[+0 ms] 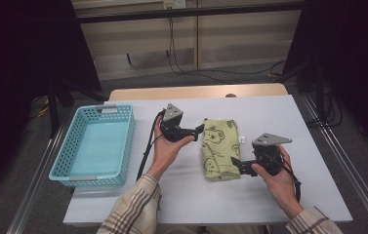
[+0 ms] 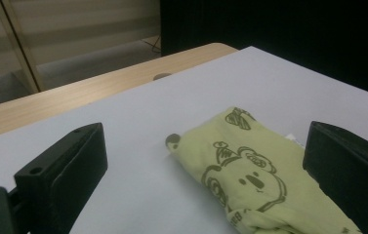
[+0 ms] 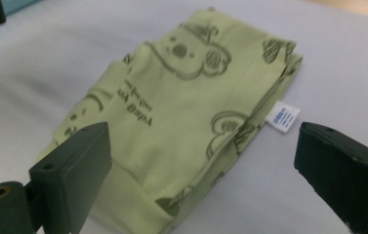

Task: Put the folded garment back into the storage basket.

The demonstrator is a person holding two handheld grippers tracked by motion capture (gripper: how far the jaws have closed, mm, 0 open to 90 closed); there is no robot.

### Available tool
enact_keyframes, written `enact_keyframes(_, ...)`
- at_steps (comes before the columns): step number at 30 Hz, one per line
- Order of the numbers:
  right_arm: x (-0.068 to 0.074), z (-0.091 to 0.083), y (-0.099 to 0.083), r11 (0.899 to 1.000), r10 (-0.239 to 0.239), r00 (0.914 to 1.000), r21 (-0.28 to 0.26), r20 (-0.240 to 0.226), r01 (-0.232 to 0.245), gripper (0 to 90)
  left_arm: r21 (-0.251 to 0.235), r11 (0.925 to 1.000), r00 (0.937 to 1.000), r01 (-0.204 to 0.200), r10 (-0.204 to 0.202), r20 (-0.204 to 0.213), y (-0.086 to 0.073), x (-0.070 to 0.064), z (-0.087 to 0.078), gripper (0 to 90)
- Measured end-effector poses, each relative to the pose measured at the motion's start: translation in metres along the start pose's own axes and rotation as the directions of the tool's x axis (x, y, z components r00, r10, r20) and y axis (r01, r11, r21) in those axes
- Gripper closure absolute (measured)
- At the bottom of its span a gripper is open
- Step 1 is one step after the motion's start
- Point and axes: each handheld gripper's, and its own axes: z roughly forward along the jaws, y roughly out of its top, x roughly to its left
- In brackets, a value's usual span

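A folded light-green cloth (image 1: 219, 146) printed with koala drawings lies on the white table (image 1: 269, 117), right of centre. My left gripper (image 1: 202, 130) is at the cloth's far left corner, open, with the cloth (image 2: 250, 180) lying between and just beyond its jaws. Near the cloth's near right corner, my right gripper (image 1: 236, 164) stands open, pointing left at the cloth (image 3: 172, 107). A small white label (image 3: 282, 117) sticks out from the cloth's edge. Neither gripper holds anything.
A light-blue plastic basket (image 1: 96, 146) with nothing in it stands at the table's left side. Beyond the white surface runs a wooden table edge (image 1: 196, 91). Cables trail on the floor behind the table.
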Motion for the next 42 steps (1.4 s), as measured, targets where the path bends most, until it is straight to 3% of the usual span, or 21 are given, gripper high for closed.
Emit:
enact_keyframes(1, -0.002, 0.003, -0.002, 0.998, 0.021, 0.9993, 0.06, -0.032, -0.02, 8.1, -0.002, 1.0, 1.0, 0.005, -0.005, -0.001, 0.0, 0.0, 0.002, 2.6)
enact_keyframes(3, -0.003, 0.004, -0.003, 0.997, 0.03, 0.9989, 0.071, -0.036, -0.027, 9.0, -0.019, 0.9998, 0.9999, -0.008, 0.008, 0.007, 0.0, 0.001, 0.004, 3.3)
enact_keyframes(6, -0.004, 0.006, -0.003, 0.994, 0.05, 0.9988, 0.093, -0.005, -0.049, 8.5, -0.016, 0.9997, 0.9998, -0.021, 0.021, 0.001, 0.001, 0.0, 0.008, 4.2)
enact_keyframes(7, -0.005, 0.008, 0.001, 0.993, 0.055, 0.9982, 0.107, 0.025, -0.057, 8.5, -0.009, 0.9999, 0.9999, -0.011, 0.011, 0.004, 0.002, 0.001, 0.011, 4.2)
enact_keyframes(9, -0.01, 0.011, 0.004, 0.991, 0.065, 0.9979, 0.113, 0.003, -0.065, 6.9, -0.002, 0.9999, 0.9999, -0.013, 0.013, -0.009, 0.003, 0.002, 0.015, 3.8)
enact_keyframes(10, -0.01, 0.011, 0.004, 0.991, 0.065, 0.9979, 0.113, 0.003, -0.065, 6.9, -0.007, 1.0, 1.0, 0.005, -0.005, -0.007, 0.002, 0.002, 0.018, 3.8)
enact_keyframes(12, -0.012, 0.014, 0.003, 0.987, 0.099, 0.995, 0.125, -0.015, -0.096, 5.5, 0.012, 0.9999, 0.9999, 0.006, -0.006, -0.015, 0.001, 0.003, 0.023, 3.8)
enact_keyframes(16, -0.011, 0.019, 0.0, 0.983, 0.101, 0.9946, 0.15, 0.025, -0.103, 5.9, 0.029, 0.9996, 0.9998, 0.003, -0.003, -0.019, -0.003, 0.003, 0.032, 3.7)
enact_keyframes(22, -0.008, 0.023, -0.003, 0.978, 0.09, 0.9955, 0.187, 0.031, -0.094, 6.6, 0.038, 0.9992, 0.9998, 0.01, -0.01, -0.016, -0.007, 0.004, 0.036, 3.7)
enact_keyframes(24, -0.007, 0.027, -0.007, 0.976, 0.085, 0.9963, 0.202, 0.01, -0.086, 14.0, 0.055, 0.9984, 0.9999, 0.011, -0.01, -0.012, -0.008, 0.004, 0.038, 3.7)
enact_keyframes(27, -0.007, 0.028, -0.008, 0.976, 0.093, 0.9956, 0.197, 0.008, -0.093, 14.5, 0.058, 0.9983, 0.9998, 0.002, -0.001, -0.019, -0.01, 0.005, 0.042, 3.7)
enact_keyframes(28, -0.007, 0.027, -0.009, 0.976, 0.098, 0.995, 0.195, 0.014, -0.099, 15.4, 0.054, 0.9984, 0.9997, 0.016, -0.015, -0.017, -0.01, 0.006, 0.043, 3.7)
enact_keyframes(30, -0.005, 0.028, -0.01, 0.977, 0.073, 0.9972, 0.202, 0.015, -0.074, 20.5, 0.062, 0.9979, 0.9996, 0.019, -0.017, -0.023, -0.011, 0.006, 0.045, 3.7)
enact_keyframes(31, -0.003, 0.028, -0.01, 0.975, 0.091, 0.9957, 0.202, 0.018, -0.093, 22.9, 0.063, 0.998, 0.9998, 0.01, -0.009, -0.02, -0.012, 0.006, 0.045, 3.7)
enact_keyframes(33, -0.002, 0.029, -0.011, 0.977, 0.086, 0.9962, 0.193, 0.014, -0.087, 26.2, 0.07, 0.9975, 0.9999, 0.001, 0.0, -0.015, -0.013, 0.005, 0.046, 3.7)
enact_keyframes(34, 0.0, 0.03, -0.012, 0.975, 0.097, 0.9951, 0.2, 0.018, -0.099, 25.9, 0.079, 0.9968, 0.9997, -0.014, 0.015, -0.021, -0.013, 0.004, 0.046, 3.7)
enact_keyframes(35, -0.001, 0.031, -0.014, 0.976, 0.078, 0.9966, 0.202, 0.026, -0.082, 24.4, 0.081, 0.9965, 0.9995, -0.022, 0.024, -0.022, -0.012, 0.004, 0.045, 3.7)
enact_keyframes(38, 0.003, 0.032, -0.015, 0.975, 0.086, 0.9944, 0.2, 0.062, -0.097, 22.3, 0.087, 0.9962, 0.9996, -0.012, 0.014, -0.025, -0.011, 0.005, 0.044, 3.5)
enact_keyframes(39, 0.004, 0.032, -0.015, 0.974, 0.089, 0.9934, 0.201, 0.072, -0.102, 23.0, 0.084, 0.9964, 0.9994, -0.014, 0.016, -0.032, -0.011, 0.005, 0.043, 3.5)
enact_keyframes(40, 0.008, 0.031, -0.014, 0.966, 0.118, 0.9902, 0.222, 0.076, -0.132, 24.8, 0.083, 0.9965, 0.9993, -0.013, 0.015, -0.033, -0.011, 0.005, 0.043, 3.5)
enact_keyframes(42, 0.012, 0.03, -0.013, 0.969, 0.095, 0.9927, 0.222, 0.075, -0.109, 32.4, 0.087, 0.9962, 0.9997, -0.005, 0.007, -0.025, -0.011, 0.006, 0.044, 3.5)
